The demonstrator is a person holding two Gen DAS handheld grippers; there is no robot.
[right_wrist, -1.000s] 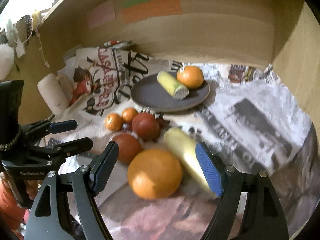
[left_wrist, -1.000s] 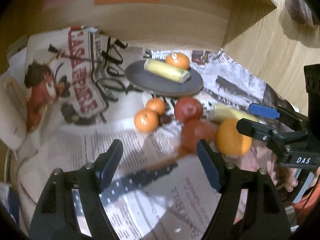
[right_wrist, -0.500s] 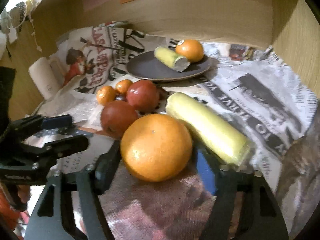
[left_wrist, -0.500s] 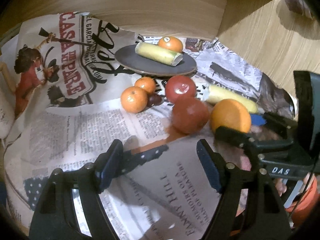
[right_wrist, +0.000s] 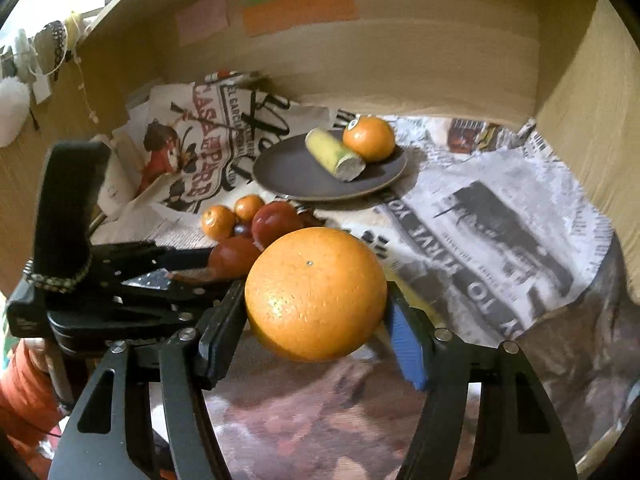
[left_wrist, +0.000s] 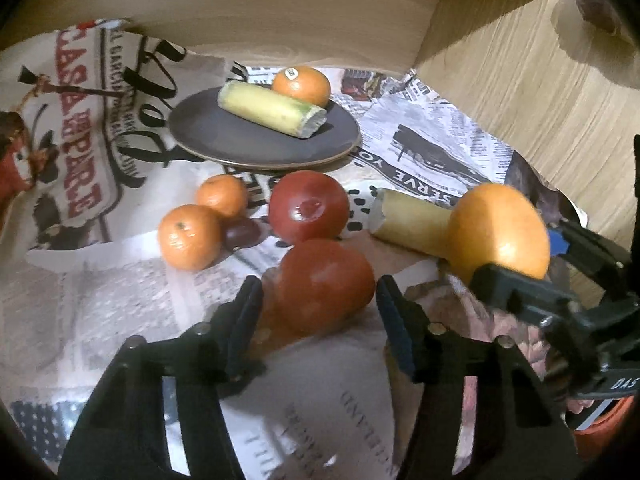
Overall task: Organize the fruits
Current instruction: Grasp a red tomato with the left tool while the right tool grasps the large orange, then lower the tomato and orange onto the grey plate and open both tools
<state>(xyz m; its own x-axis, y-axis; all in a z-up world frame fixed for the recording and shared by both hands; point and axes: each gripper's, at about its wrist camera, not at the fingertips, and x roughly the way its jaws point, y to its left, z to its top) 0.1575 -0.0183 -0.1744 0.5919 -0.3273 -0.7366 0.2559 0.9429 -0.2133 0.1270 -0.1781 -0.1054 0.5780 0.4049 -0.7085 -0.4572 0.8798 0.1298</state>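
Note:
My right gripper (right_wrist: 316, 312) is shut on a large orange (right_wrist: 314, 292) and holds it above the newspaper; the orange also shows in the left wrist view (left_wrist: 500, 232). My left gripper (left_wrist: 318, 300) is open, its jaws either side of a red fruit (left_wrist: 324, 284) without clear contact. A second red fruit (left_wrist: 308, 206), two small mandarins (left_wrist: 190, 236) (left_wrist: 222, 196), a dark small fruit (left_wrist: 242, 232) and a yellow banana piece (left_wrist: 412, 220) lie close by. A dark plate (left_wrist: 224, 136) behind them holds a banana piece (left_wrist: 272, 108) and an orange (left_wrist: 302, 84).
Newspaper (left_wrist: 432, 148) covers the surface. A wooden back wall (right_wrist: 400, 60) and a right side wall (right_wrist: 592, 120) enclose it. A white roll (right_wrist: 120, 172) lies at the far left.
My right gripper has closed on the large orange and lifted it. My left gripper has moved forward, so the near red fruit now sits between its jaws.

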